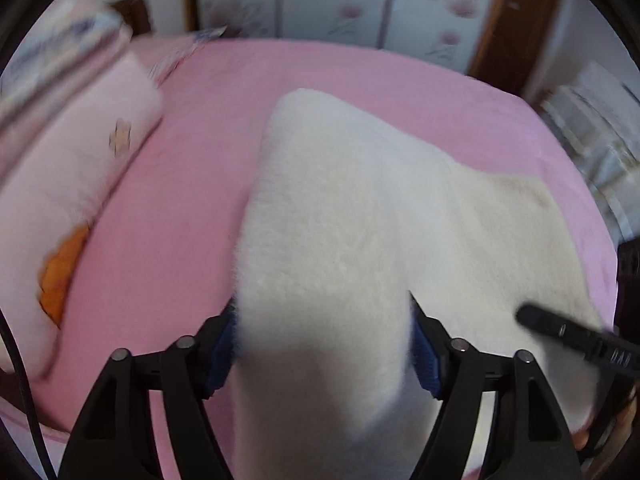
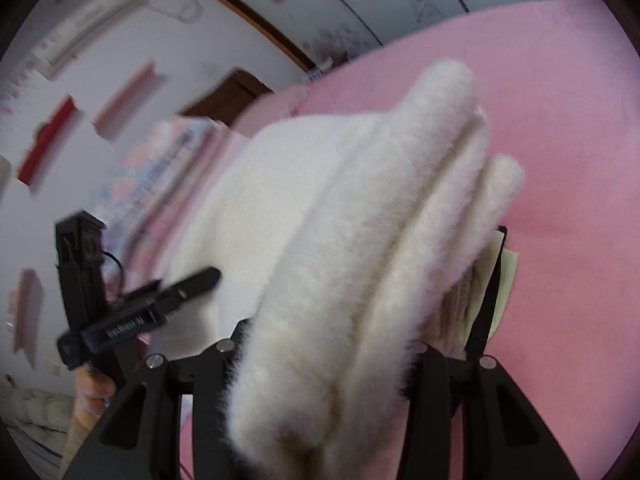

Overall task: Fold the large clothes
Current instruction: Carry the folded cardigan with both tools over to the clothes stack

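Room: bedroom, flowered wardrobe doors (image 1: 352, 4) behind my bed (image 1: 192, 184) with its pink sheet.
Garment: white fleecy garment (image 1: 340, 208), partly folded, lies from the bed's near edge toward its middle.
Left claw (image 1: 324, 340): I have a thick fold between its blue pads; whether they press it, I cannot tell.
Right claw (image 2: 360, 344): bunched folds fill its jaws, grasping the garment.
Far-left corner: pink folded quilt (image 1: 76, 176).

a home bedroom: pink-sheeted bed (image 1: 360, 76), floral wardrobe doors (image 1: 332, 0), folded quilts (image 1: 72, 152).
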{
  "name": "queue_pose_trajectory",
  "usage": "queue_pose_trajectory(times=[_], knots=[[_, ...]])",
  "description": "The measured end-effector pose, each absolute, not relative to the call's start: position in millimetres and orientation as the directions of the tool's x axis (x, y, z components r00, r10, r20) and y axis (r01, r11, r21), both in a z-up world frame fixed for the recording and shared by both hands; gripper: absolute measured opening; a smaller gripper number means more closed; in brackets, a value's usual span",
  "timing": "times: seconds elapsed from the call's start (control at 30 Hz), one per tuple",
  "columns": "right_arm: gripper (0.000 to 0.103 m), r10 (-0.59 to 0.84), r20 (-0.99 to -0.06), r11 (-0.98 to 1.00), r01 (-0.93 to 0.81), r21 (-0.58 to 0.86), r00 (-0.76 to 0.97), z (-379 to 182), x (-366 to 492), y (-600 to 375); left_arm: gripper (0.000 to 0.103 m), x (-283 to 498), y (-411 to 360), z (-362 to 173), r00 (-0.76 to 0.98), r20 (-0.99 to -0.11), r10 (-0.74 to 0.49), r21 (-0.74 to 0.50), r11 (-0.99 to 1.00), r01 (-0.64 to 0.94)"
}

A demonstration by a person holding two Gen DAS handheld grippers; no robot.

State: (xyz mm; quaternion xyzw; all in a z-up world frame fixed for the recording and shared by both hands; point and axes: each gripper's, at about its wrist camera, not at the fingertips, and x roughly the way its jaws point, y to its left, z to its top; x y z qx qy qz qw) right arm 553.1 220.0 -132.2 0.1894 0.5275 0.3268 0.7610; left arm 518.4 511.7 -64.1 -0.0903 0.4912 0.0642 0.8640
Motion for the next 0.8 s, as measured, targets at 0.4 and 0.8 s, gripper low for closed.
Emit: queue_pose_trajectory(times=[0.4, 0.8], knots=[[0.060, 0.540, -0.800, 0.819, -0.382, 0.428, 0.261, -104, 529, 218, 0.103, 489, 492, -57, 0.577, -0.796, 0.183, 0.031, 0.964, -0.263], [0.003, 0.369, -0.781, 0.869, -0.486, 0.096, 0.505, -78, 480, 236, 0.011, 462, 477, -45, 0.497, -0.813, 0.302, 0.136, 0.930, -0.341]])
